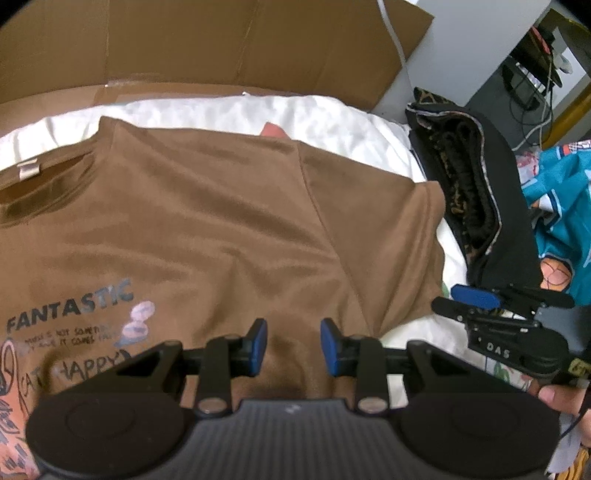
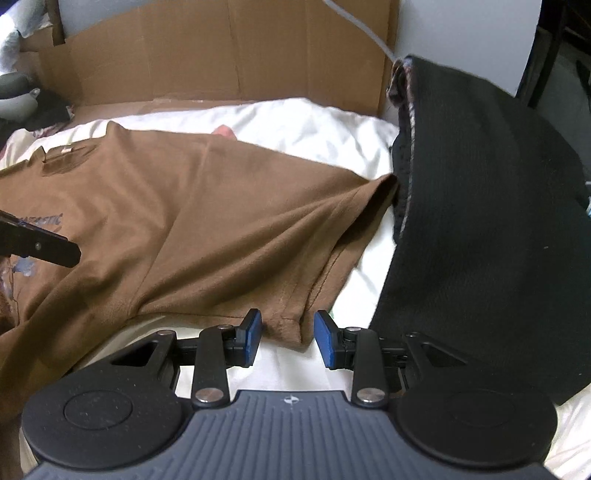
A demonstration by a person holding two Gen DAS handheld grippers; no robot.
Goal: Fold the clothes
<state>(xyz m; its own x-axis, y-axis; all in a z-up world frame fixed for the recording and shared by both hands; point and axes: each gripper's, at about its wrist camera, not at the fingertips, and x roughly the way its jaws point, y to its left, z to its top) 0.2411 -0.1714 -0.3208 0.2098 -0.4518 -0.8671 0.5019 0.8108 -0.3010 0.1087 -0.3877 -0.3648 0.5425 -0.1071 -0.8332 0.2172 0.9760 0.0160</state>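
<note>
Brown T-shirt (image 1: 207,221) lies flat, unfolded, on the white bedsheet (image 1: 332,122); I judge folding barely begun. Left gripper (image 1: 293,347) fingers spread, empty, over the shirt. Right gripper (image 2: 288,338) fingers spread astride the sleeve hem (image 2: 288,325), not pinching.

Matt brown cloth T-shirt (image 1: 221,206) on white cloth sheet (image 1: 325,122); matt cardboard (image 1: 221,44) behind.

A flattened cardboard sheet (image 1: 229,48) stands at twelve o'clock behind the white bedsheet (image 1: 332,118). At one o'clock a white cable (image 1: 397,44) runs down a grey wall (image 2: 465,33); tangled wires (image 1: 535,96) lie beyond
</note>
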